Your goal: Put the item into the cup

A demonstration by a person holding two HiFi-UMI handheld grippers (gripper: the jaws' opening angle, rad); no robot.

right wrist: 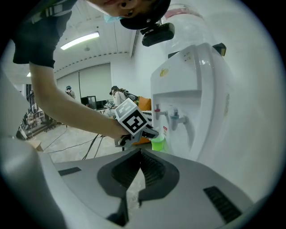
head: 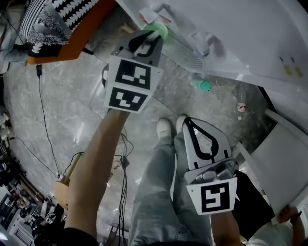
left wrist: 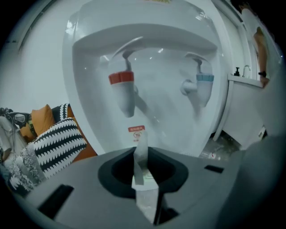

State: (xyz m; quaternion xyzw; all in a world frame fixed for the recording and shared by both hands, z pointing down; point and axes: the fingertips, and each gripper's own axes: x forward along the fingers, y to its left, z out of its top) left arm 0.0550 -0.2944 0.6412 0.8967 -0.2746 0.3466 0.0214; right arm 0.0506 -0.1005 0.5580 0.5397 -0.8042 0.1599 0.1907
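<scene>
A green cup (head: 157, 30) is up against the front of a white water dispenser (head: 250, 33), under its taps. My left gripper (head: 148, 34) is shut on the cup's wall, which shows edge-on as a pale strip (left wrist: 141, 159) between the jaws. In the left gripper view the red tap (left wrist: 121, 78) and the blue tap (left wrist: 204, 79) are straight ahead. The right gripper view shows the green cup (right wrist: 157, 143) below the taps. My right gripper (head: 187, 121) hangs low by my legs, shut with nothing in it (right wrist: 140, 154). No loose item for the cup is visible.
The dispenser's drip grille (head: 185, 52) lies beside the cup. A green-capped object (head: 204, 85) and a small item (head: 241, 107) lie on the floor. An orange sofa with a black-and-white cushion (head: 62, 14) is at the left, and cables (head: 43, 110) run across the floor. A white cabinet (head: 284, 153) is at the right.
</scene>
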